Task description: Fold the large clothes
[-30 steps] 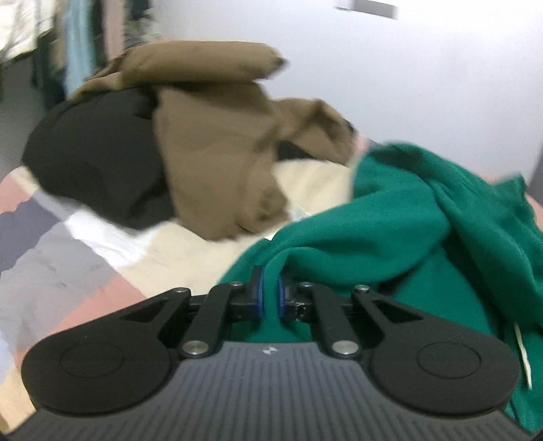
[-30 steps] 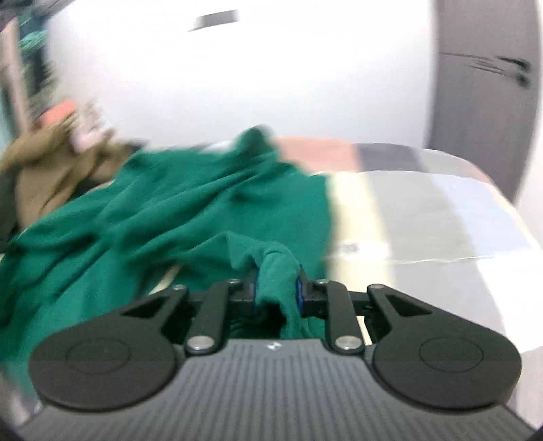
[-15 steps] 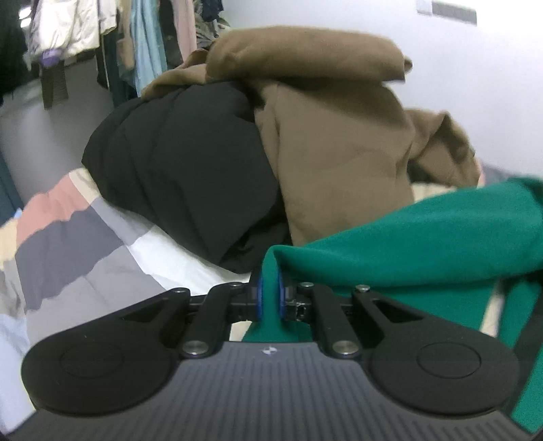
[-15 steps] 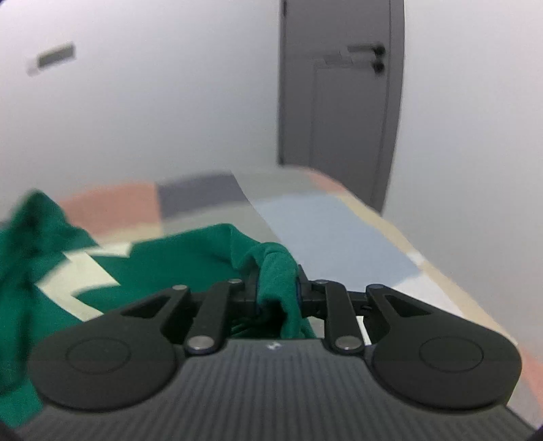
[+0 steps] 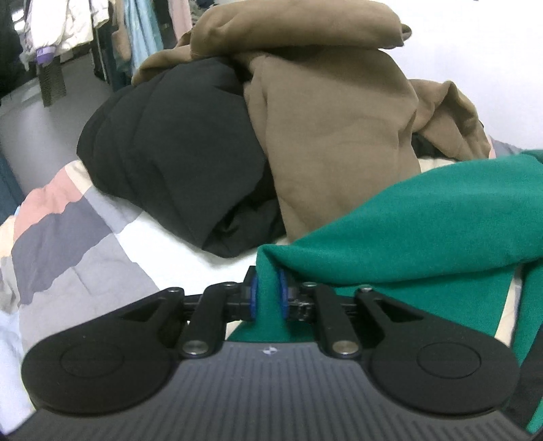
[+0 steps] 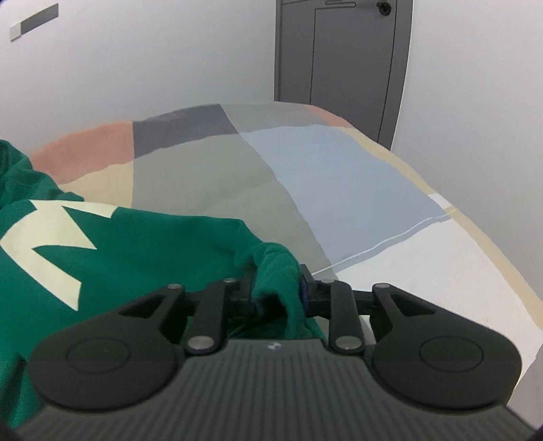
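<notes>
A large green sweatshirt [image 5: 424, 224] with a cream letter print [image 6: 44, 244] is stretched between my two grippers over a bed. My left gripper [image 5: 269, 295] is shut on a corner of the green fabric, which runs off to the right. My right gripper [image 6: 276, 288] is shut on a bunched fold of the same sweatshirt [image 6: 142, 251], which spreads off to the left.
A pile of a black garment [image 5: 176, 152] and a brown garment [image 5: 339, 118] lies on the bed just beyond my left gripper. The patchwork quilt [image 6: 305, 176] stretches ahead of my right gripper to the wall and a grey door [image 6: 342, 61]. Hanging clothes [image 5: 85, 30] are at the far left.
Both grippers have swung apart, the left toward the clothes pile and the right toward the door. The green sweatshirt has been pulled out from a heap into a stretched span, showing its print.
</notes>
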Tool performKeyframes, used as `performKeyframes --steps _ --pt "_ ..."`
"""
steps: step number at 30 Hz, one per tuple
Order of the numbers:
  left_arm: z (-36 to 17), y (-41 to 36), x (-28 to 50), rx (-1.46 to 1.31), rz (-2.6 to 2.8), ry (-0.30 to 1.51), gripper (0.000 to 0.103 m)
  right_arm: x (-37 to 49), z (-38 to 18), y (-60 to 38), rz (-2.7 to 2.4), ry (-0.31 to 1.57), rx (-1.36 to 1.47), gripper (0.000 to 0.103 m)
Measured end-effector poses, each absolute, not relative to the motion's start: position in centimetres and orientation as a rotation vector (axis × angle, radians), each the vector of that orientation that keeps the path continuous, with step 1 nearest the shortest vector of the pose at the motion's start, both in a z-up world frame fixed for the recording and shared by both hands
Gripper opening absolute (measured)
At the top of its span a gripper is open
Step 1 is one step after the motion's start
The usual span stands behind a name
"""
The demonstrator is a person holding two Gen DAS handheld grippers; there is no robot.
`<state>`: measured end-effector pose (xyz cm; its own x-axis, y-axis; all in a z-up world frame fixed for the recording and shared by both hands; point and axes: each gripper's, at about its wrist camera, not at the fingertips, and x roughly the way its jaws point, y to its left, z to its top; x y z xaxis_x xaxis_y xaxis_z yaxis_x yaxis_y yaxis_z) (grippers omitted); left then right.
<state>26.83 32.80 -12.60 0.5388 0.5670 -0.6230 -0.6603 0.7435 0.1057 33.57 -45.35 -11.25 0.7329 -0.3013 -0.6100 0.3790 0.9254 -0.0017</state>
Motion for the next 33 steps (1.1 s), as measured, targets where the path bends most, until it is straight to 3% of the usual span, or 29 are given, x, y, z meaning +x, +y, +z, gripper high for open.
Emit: performKeyframes --steps 1,2,3,4,6,7,13,19,33 --pt "-12.4 32.8 26.7 -0.154 0.740 0.686 0.047 33.4 -11.0 -45.4 -0.372 0.643 0.136 0.035" --pt "-12.2 32.7 26.6 -0.158 0.753 0.686 0.060 33.1 -10.8 -45.5 -0.368 0.634 0.155 0.038" --pt "-11.9 32.6 26.3 -0.161 0.761 0.683 0.073 32.8 -10.5 -45.5 -0.363 0.623 0.167 0.049" --pt "-11.7 32.5 26.0 -0.167 0.759 0.677 0.074 32.5 -10.1 -45.4 -0.353 0.607 0.175 0.062" --pt "-11.0 31.9 25.5 -0.179 0.746 0.669 0.078 31.7 -9.5 -45.0 -0.340 0.576 0.165 0.078" --pt "-10.6 31.6 25.2 -0.185 0.737 0.664 0.082 31.3 -9.2 -44.7 -0.328 0.561 0.157 0.081" --pt "-7.8 28.1 23.0 -0.167 0.663 0.591 0.091 29.5 -7.1 -42.2 -0.232 0.512 0.141 0.081" --pt "-5.6 23.4 20.0 -0.196 0.503 0.518 0.092 27.8 -4.6 -37.8 -0.085 0.463 0.132 0.081" --pt "-7.8 13.8 20.5 -0.227 0.146 0.539 0.092 26.0 -4.4 -25.5 0.302 0.487 0.096 0.081"
